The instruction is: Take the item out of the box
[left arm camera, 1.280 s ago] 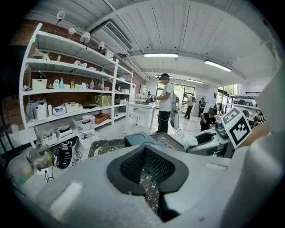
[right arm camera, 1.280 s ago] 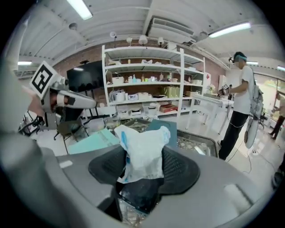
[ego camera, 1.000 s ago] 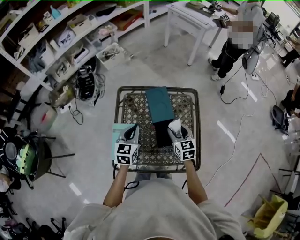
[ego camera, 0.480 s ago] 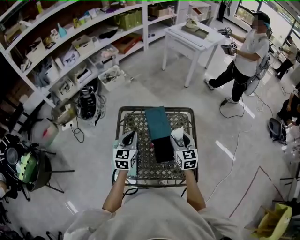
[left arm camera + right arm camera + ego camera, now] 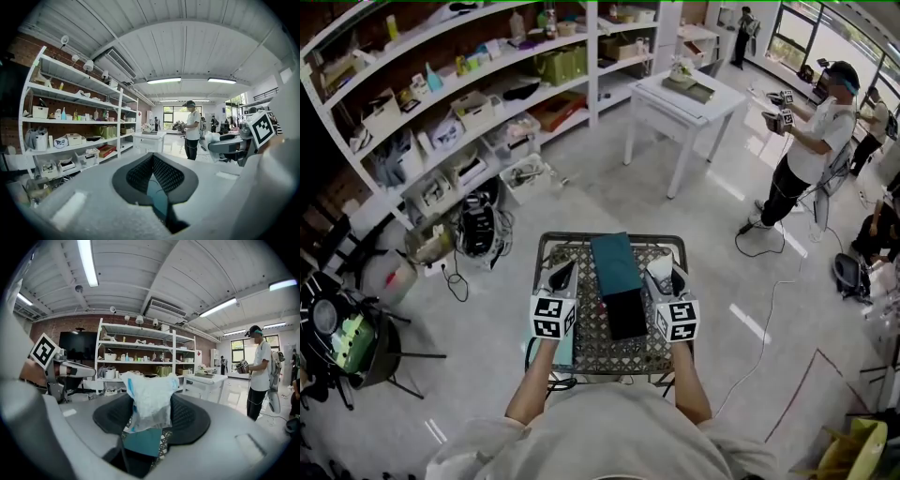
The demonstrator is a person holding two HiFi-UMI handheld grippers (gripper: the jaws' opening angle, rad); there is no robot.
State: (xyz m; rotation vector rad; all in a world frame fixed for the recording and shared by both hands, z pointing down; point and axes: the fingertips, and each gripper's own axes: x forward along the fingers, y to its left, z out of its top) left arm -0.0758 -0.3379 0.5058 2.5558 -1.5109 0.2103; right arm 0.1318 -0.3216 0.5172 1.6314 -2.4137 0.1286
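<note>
On the lattice-topped table (image 5: pixel 591 339) lies an open black box (image 5: pixel 626 315), its dark teal lid (image 5: pixel 614 264) stretched out behind it. My right gripper (image 5: pixel 660 270) hovers just right of the box, shut on a crumpled white and blue plastic packet (image 5: pixel 655 273). In the right gripper view the packet (image 5: pixel 148 401) sticks up between the dark pads (image 5: pixel 190 420), with teal showing below. My left gripper (image 5: pixel 562 271) hangs left of the box; its pads (image 5: pixel 136 176) meet at the tips with nothing between them, so the left gripper (image 5: pixel 152 160) is shut.
A light teal sheet (image 5: pixel 566 349) lies at the table's left edge. Shelving (image 5: pixel 441 122) full of bins runs along the left and back. A white table (image 5: pixel 680 94) stands beyond, and a person (image 5: pixel 811 150) with grippers stands at the right. A yellow bin (image 5: pixel 848 455) sits at the lower right.
Both grippers have risen above the table. The right one has carried the packet up and away from the black box. The head camera now looks further ahead.
</note>
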